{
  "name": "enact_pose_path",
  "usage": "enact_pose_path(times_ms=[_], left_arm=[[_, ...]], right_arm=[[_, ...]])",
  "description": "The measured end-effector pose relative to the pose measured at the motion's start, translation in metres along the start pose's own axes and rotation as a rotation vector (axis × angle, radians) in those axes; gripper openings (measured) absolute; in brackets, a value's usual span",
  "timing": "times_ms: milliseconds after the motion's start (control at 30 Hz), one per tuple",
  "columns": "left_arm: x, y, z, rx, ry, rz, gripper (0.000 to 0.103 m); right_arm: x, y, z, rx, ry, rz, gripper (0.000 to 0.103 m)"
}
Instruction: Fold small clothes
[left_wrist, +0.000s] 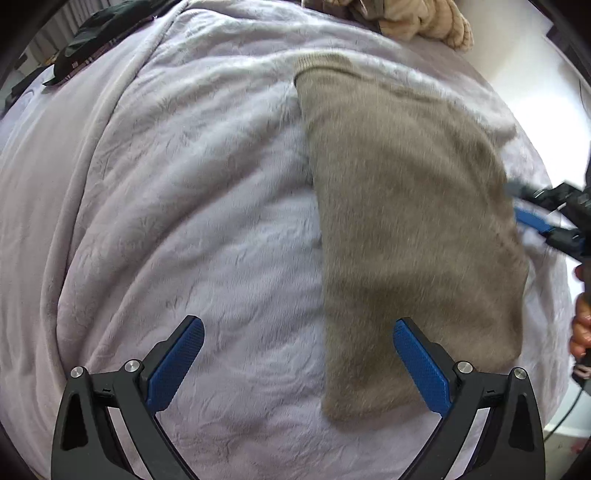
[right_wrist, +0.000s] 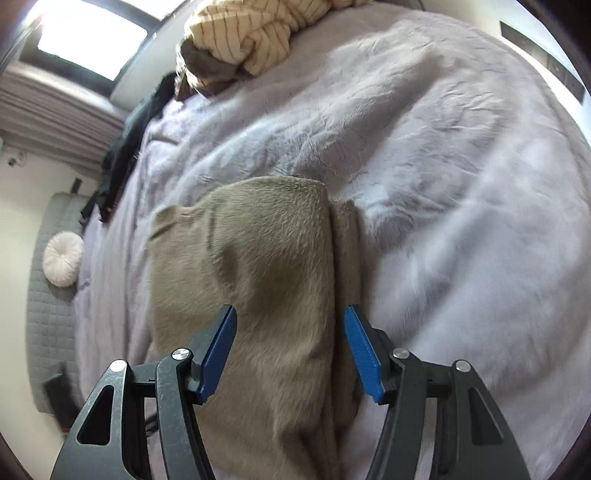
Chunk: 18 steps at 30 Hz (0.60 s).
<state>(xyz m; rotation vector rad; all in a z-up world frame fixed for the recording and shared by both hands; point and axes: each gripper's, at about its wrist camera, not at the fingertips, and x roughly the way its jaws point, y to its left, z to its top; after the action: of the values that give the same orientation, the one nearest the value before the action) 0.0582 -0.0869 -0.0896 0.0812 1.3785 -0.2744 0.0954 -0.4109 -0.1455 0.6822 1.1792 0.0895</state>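
Observation:
A taupe fuzzy knit garment (left_wrist: 410, 221) lies folded into a long strip on the lavender plush blanket (left_wrist: 184, 203). My left gripper (left_wrist: 298, 363) is open and empty, hovering over the garment's near left edge. The right gripper (left_wrist: 543, 218) shows at the garment's right edge in the left wrist view. In the right wrist view the right gripper (right_wrist: 290, 354) is open, its jaws straddling the folded garment (right_wrist: 258, 277) with a second layer's edge (right_wrist: 347, 266) showing on the right. It holds nothing.
A cream striped knit (right_wrist: 255, 33) and a brown cloth (right_wrist: 207, 70) are piled at the far end of the blanket (right_wrist: 461, 166). Dark clothes (left_wrist: 99, 37) lie at the bed's far left. A round white cushion (right_wrist: 62, 264) sits on a grey quilted mat beside the bed.

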Motion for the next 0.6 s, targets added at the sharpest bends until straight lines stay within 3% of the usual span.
enact_pose_path(times_ms=[100, 133, 333, 433, 600], left_arm=[[-0.001, 0.001, 0.011, -0.015, -0.021, -0.002, 0.103], [-0.001, 0.0, 0.014, -0.018, -0.024, 0.0, 0.103], [0.004, -0.006, 0.026, -0.016, -0.043, 0.008, 0.103], [0.011, -0.009, 0.029, -0.014, -0.03, 0.019, 0.103], [0.015, -0.007, 0.027, -0.011, -0.025, 0.019, 0.103]], right_arm=[[0.007, 0.001, 0.0, -0.015, 0.027, 0.015, 0.033], [0.005, 0.004, 0.0, -0.037, 0.025, 0.025, 0.009], [-0.008, 0.015, -0.007, -0.152, -0.005, -0.07, 0.008], [0.008, -0.002, -0.011, -0.104, 0.034, -0.099, 0.008], [0.003, -0.013, -0.012, -0.025, 0.028, -0.051, 0.008]])
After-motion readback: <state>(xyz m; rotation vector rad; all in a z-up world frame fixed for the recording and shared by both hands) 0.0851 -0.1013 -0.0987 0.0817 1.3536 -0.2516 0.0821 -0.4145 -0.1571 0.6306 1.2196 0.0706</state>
